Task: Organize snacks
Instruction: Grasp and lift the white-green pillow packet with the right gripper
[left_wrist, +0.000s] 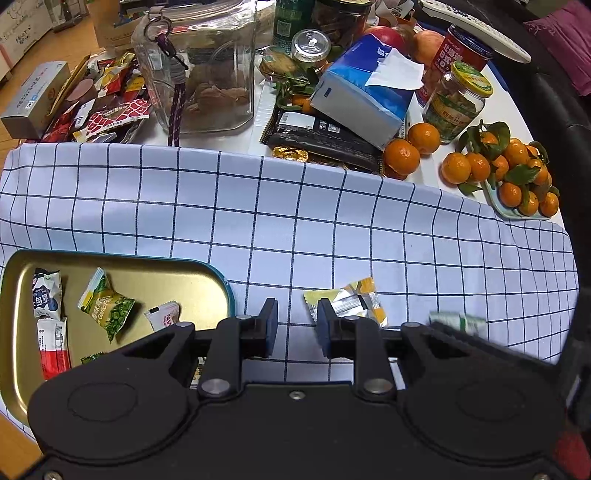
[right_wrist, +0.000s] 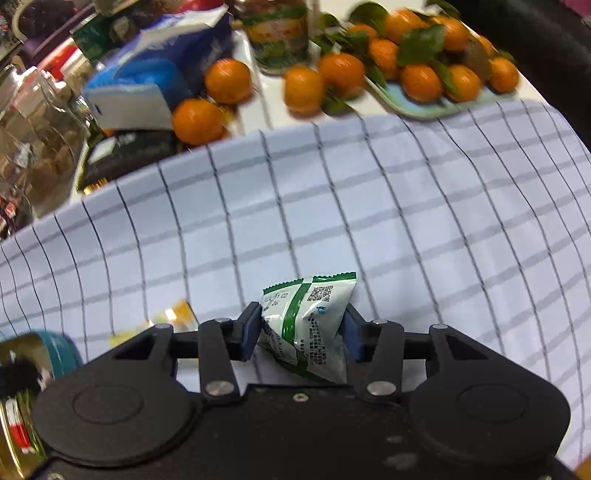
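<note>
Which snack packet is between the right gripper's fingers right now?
The white packet with green stripes and a QR code, squeezed between the right gripper fingers. The yellow-and-white packet lies loose on the checked cloth; the others sit in the gold tin tray.

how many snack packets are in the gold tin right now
4 in plain view: blue-and-white packet at the tin's far left, red-and-white packet below it, green packet mid-tin, small white packet right. The left gripper hides part of the tin.
</note>
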